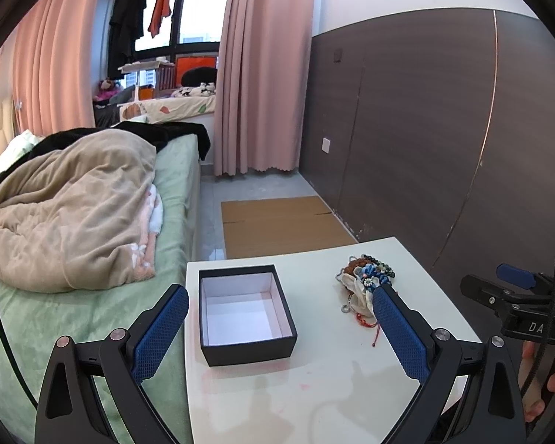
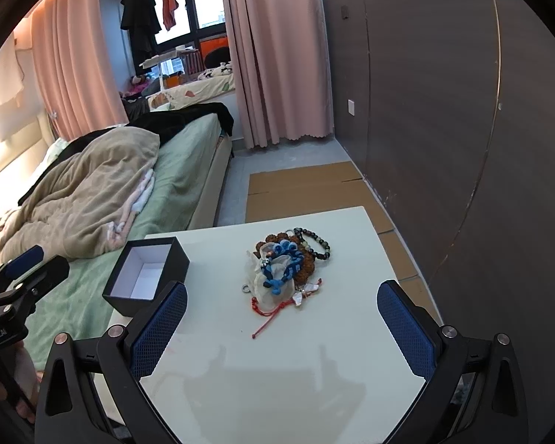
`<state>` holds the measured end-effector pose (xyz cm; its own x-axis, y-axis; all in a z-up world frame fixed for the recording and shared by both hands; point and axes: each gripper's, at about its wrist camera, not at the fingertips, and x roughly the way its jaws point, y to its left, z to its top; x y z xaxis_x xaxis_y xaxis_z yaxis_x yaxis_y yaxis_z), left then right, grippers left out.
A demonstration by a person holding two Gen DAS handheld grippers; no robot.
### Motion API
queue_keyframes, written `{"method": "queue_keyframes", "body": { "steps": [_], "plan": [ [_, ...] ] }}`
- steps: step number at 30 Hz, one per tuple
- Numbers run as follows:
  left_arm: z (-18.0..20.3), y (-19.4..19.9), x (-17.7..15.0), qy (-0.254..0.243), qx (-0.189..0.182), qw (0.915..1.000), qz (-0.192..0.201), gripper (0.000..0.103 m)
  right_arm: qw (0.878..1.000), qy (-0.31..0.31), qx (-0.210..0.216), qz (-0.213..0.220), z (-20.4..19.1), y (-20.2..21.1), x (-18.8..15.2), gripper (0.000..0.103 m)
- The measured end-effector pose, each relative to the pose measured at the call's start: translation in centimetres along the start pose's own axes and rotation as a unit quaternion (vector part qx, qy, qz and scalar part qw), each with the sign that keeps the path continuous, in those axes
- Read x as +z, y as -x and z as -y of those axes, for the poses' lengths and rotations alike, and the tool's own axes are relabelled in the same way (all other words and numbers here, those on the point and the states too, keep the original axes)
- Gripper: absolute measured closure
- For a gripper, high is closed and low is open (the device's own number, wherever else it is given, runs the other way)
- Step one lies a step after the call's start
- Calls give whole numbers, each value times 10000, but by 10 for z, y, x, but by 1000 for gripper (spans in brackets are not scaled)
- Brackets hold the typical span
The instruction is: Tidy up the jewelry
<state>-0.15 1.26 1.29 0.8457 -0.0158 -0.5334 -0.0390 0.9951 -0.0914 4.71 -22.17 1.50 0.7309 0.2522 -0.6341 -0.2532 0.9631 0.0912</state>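
Left gripper point(image 1: 280, 327): jaws wide apart, nothing held. Box point(image 1: 246, 312) sits between its fingers, closer to the left pad point(image 1: 161, 333), straight ahead on the table point(image 1: 314, 388). Box is black outside, white inside, lidless, no contents visible. Jewelry pile point(image 1: 366, 281) is ahead-right of this gripper, just past the tip of the right pad point(image 1: 399, 333), which partly covers the pile's near edge in this view; can't tell if they touch. The red cord's tail shows just left of that pad. Right gripper is seen at the far right edge of this view, beyond the table.

Right gripper point(image 2: 282, 327): jaws wide apart, nothing held. Box point(image 2: 148, 277) is ahead-left of it, just beyond the left pad point(image 2: 159, 333), at the table's left edge; the pad overlaps the box's near corner in view. Pile point(image 2: 286, 266) is dead ahead, roughly centred between the fingers and further out than the tips, clear of both pads. Pile contents: blue braided piece point(image 2: 283, 268) on top, brown beads point(image 2: 307, 270) under it, dark bead bracket point(image 2: 316, 242) at the far right, white pouch point(image 2: 273, 288) and red cord point(image 2: 268, 316) trailing toward the gripper. Box and pile are apart on the table point(image 2: 277, 388). Left gripper point(image 2: 22, 277) shows at the far left, over the bed point(image 2: 92, 185).
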Motion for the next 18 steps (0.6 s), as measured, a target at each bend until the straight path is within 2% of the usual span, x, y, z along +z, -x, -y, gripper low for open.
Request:
{"method": "queue_keyframes", "body": {
  "steps": [9, 12, 18],
  "plan": [
    [0, -10, 11, 114, -47, 9999, 5, 3, 9991, -411, 78, 45, 15, -5, 15, 0],
    [0, -15, 15, 217, -253, 9994, 26, 4, 9973, -721, 139, -32, 29, -10, 20, 0],
    [15, -34, 18, 258, -459, 9985, -148, 17, 9912, -1263, 301, -241, 54, -25, 23, 4]
  ]
}}
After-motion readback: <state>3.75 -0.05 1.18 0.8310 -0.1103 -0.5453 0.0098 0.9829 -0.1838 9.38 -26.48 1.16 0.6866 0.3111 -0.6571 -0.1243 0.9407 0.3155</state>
